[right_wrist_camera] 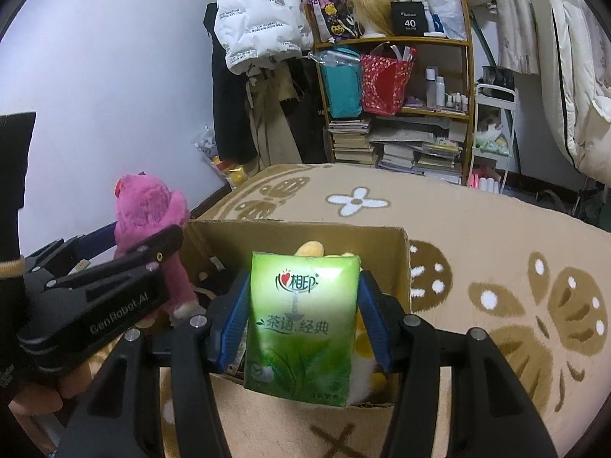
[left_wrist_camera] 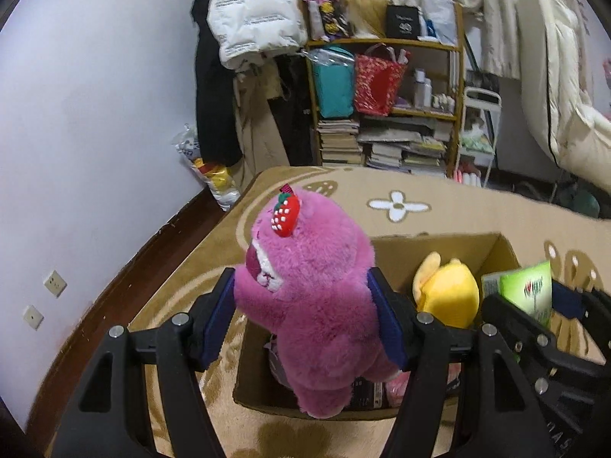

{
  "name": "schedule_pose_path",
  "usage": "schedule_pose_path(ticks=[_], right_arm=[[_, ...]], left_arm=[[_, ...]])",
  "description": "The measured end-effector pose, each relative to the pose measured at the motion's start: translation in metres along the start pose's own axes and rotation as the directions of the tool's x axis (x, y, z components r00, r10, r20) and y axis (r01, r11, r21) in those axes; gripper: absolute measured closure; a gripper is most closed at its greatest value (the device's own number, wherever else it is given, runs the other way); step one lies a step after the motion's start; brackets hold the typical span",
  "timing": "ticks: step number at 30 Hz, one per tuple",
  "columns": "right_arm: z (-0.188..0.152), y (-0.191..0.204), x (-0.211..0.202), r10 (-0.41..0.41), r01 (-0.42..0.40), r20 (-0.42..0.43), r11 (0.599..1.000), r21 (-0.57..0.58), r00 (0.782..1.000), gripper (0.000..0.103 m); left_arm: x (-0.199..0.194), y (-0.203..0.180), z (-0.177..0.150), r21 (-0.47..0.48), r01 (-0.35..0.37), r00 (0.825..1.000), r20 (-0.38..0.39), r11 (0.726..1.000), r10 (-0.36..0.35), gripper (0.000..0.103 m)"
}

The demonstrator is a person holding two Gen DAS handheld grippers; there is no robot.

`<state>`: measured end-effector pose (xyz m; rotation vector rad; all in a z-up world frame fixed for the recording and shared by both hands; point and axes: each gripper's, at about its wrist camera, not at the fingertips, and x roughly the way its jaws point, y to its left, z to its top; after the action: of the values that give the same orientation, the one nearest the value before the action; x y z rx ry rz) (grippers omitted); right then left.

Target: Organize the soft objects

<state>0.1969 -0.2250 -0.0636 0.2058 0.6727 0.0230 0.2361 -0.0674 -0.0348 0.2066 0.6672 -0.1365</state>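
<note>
On my left gripper (left_wrist_camera: 301, 305) I see matte black arms, round silver screw heads at the joints and dark blue pads (left_wrist_camera: 385, 320) lining the fingers. My right gripper (right_wrist_camera: 303, 315) is the same build, its blue pads (right_wrist_camera: 233, 324) ribbed. At the left edge of the right wrist view, white "GenRobot.AI" lettering runs along the black body, with bare skin beneath it and a black sleeve (right_wrist_camera: 11, 198) with a tan cuff.
</note>
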Motion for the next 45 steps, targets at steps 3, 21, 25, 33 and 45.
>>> schedule_pose_path(ticks=[3,21,25,33,45], right_arm=[[0.0,-0.001,0.0,0.003,-0.003,0.0,1.0,0.003,1.0,0.044],[-0.004,-0.003,0.001,0.01,-0.01,-0.007,1.0,-0.002,1.0,0.03],[-0.006,-0.003,0.002,0.01,-0.01,-0.008,1.0,0.0,1.0,0.024],[-0.011,-0.005,-0.001,-0.008,0.008,-0.008,1.0,0.015,1.0,0.003],[-0.016,-0.008,-0.024,-0.032,0.032,0.02,0.999,0.028,0.999,0.0]], left_arm=[[0.001,-0.002,-0.001,0.007,0.006,1.0,-0.015,1.0,-0.006,0.036],[0.0,0.018,-0.004,-0.033,-0.049,0.999,-0.016,0.998,0.049,0.016],[-0.003,0.021,-0.003,-0.028,-0.085,0.996,0.004,0.996,0.085,0.005],[-0.009,0.024,-0.006,-0.008,-0.095,0.995,0.011,0.995,0.095,0.0],[-0.037,0.032,-0.017,-0.03,-0.107,0.994,0.006,0.994,0.107,0.0]])
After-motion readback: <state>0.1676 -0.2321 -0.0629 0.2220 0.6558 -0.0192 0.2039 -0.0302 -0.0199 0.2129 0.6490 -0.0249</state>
